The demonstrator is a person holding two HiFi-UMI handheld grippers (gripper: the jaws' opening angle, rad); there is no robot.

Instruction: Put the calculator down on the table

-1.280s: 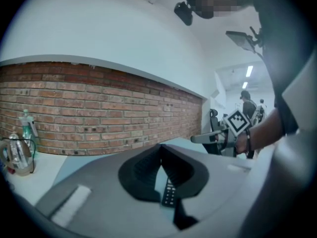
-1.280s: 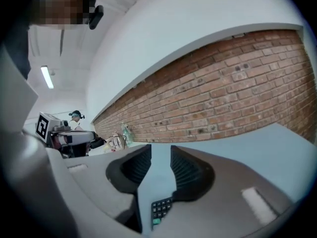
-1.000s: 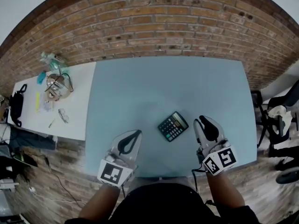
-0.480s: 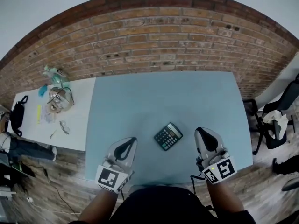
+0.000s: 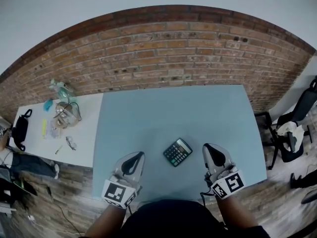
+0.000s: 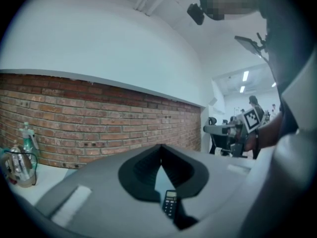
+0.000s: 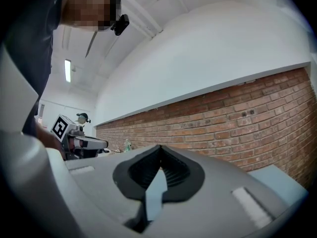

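Note:
A black calculator (image 5: 178,151) lies flat on the blue-grey table (image 5: 173,113), near the front edge and between my two grippers. Nothing touches it. My left gripper (image 5: 134,156) hovers to its left, shut and empty. My right gripper (image 5: 211,148) hovers to its right, its jaws closing the last bit until they meet, with nothing between them. In the left gripper view the tips (image 6: 160,150) meet, and the calculator (image 6: 170,203) shows below them. In the right gripper view the gripper (image 7: 159,150) shows only table beyond its touching tips.
A white side table (image 5: 86,133) adjoins the left edge, bearing a bottle (image 5: 63,89), a wire-wrapped jar (image 5: 67,113) and a black bag (image 5: 21,130). A brick wall (image 5: 168,53) runs behind. A chair (image 5: 290,128) stands at the right on the wooden floor.
The head view has tipped up, showing more wall. The right gripper has risen slightly and its jaws have come together. The calculator stays flat on the table and the left gripper holds its place.

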